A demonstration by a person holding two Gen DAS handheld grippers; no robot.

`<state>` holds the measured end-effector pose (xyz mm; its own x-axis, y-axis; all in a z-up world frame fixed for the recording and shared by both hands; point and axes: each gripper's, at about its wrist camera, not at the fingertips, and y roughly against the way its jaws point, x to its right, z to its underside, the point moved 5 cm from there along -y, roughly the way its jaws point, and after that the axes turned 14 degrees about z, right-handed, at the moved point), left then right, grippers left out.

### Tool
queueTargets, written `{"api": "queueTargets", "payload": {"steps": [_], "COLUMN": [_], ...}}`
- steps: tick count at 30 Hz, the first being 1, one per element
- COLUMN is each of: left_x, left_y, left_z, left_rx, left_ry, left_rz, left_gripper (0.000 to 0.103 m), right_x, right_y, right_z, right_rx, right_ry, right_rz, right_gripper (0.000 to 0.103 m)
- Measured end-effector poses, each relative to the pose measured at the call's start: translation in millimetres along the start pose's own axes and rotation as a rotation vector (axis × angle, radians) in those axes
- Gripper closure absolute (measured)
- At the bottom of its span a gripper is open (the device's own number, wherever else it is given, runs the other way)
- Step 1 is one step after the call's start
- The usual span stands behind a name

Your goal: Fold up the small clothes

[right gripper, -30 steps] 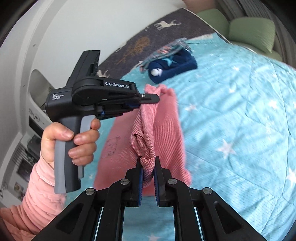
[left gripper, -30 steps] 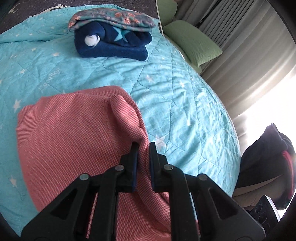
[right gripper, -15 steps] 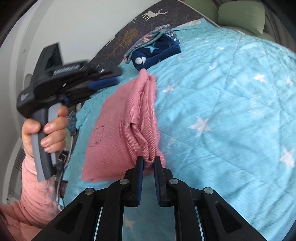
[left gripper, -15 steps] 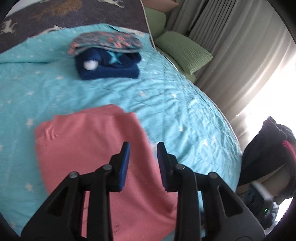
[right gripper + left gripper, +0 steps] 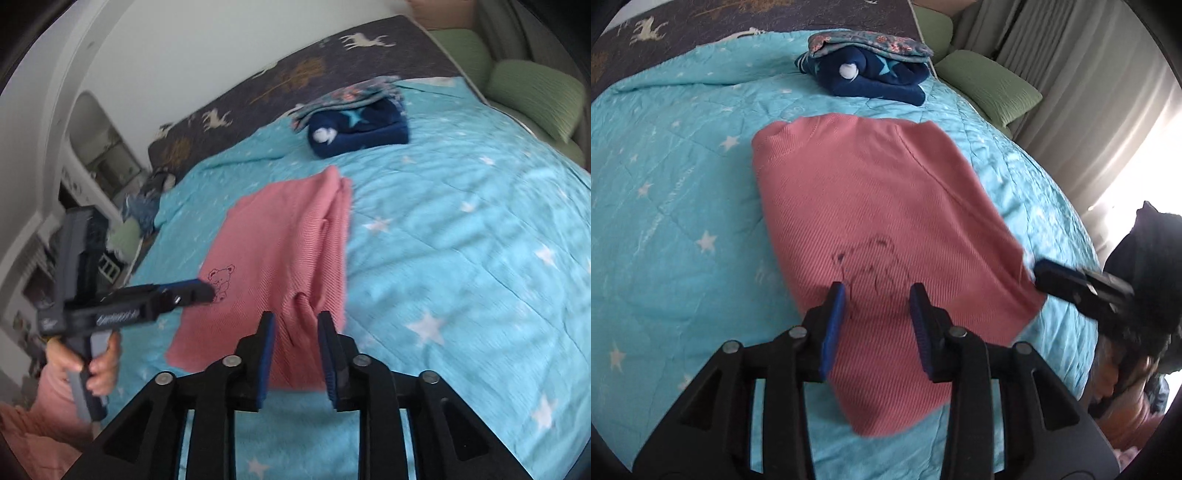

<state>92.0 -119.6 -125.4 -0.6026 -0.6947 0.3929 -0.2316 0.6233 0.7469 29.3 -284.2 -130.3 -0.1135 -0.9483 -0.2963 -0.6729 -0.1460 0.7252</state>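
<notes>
Pink ribbed garment lying folded on the quilted turquoise bedspread, both grippers hovering with jaws apart.

Left wrist: the left gripper [image 5: 877, 314] is gaping empty over the pink garment [image 5: 886, 229], a rounded slab of ribbed knit with a bear outline [image 5: 871, 266] just ahead of its tips; folded navy clothes [image 5: 871, 79] are sitting far ahead.
Right wrist: the right gripper [image 5: 295, 343] is spreading wide, a puckered fold of the garment's near edge lying between its blue pads [image 5: 267, 354], apparently unclamped.

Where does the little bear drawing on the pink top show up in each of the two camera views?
Left wrist view: the bear drawing sits low in the centre, just above the open left tool.
Right wrist view: the bear is left of centre, by the left tool's tip.
Shared landmark: the navy folded stack beyond the pink top.
</notes>
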Motion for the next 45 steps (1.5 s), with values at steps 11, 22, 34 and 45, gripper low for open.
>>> {"api": "queueTargets", "payload": {"steps": [11, 22, 34, 45], "left_x": [11.3, 12.3, 13.9, -21.1], "left_y": [-4.0, -8.0, 6.8, -0.9], "left_z": [10.3, 12.4, 2.3, -17.6], "left_rx": [-0.007, -0.02, 0.025, 0.026], "left_ry": [-0.047, -0.077, -0.044, 0.033], "left_rz": [-0.028, -0.05, -0.013, -0.053], "left_gripper": [0.055, 0.053, 0.05, 0.05], "right_x": [32.2, 46.5, 35.6, 27.3], "right_y": [-37.1, -25.5, -16.7, -84.5], "right_z": [-8.4, -1.0, -52.2, -116.3], "right_rx": [-0.104, -0.118, -0.025, -0.078], "right_ry": [-0.26, -0.293, -0.151, -0.127], "right_rz": [-0.057, -0.082, 0.021, 0.021], "right_gripper": [0.097, 0.092, 0.076, 0.061]}}
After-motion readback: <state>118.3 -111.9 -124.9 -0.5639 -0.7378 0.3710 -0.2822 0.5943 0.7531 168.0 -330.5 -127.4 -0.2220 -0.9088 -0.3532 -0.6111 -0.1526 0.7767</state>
